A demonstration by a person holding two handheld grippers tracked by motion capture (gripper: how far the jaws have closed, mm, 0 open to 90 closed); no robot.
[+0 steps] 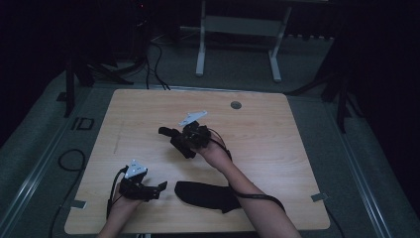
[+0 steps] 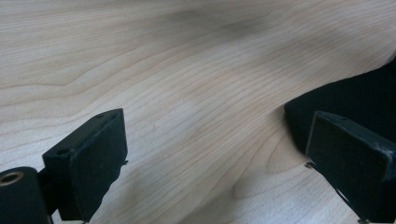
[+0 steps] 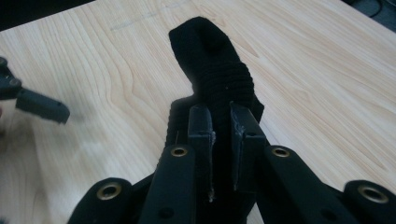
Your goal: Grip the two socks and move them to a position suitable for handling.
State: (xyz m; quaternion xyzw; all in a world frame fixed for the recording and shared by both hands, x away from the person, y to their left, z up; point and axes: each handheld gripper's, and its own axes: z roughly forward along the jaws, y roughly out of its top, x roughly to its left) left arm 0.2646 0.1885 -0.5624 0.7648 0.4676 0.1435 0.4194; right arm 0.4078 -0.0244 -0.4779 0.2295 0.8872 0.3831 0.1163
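My right gripper [image 1: 174, 140] hangs above the middle of the wooden table [image 1: 277, 148], shut on a black ribbed sock [image 1: 167, 132]. In the right gripper view the sock [image 3: 210, 51] sticks out past the closed jaws [image 3: 222, 126], and its cuff is pinched between them. A second black sock [image 1: 203, 196] lies flat near the table's front edge. My left gripper [image 1: 159, 189] rests low just left of that sock, open, with bare wood between its pads. In the left gripper view [image 2: 215, 158] the lying sock's end [image 2: 345, 98] sits just beyond the right-hand pad.
A round grey cable hole [image 1: 236, 105] sits near the table's far edge. Beyond the table stands a white metal frame [image 1: 200, 49], and cables [image 1: 153, 64] lie on the dark floor. A cable loop [image 1: 69, 159] lies left of the table.
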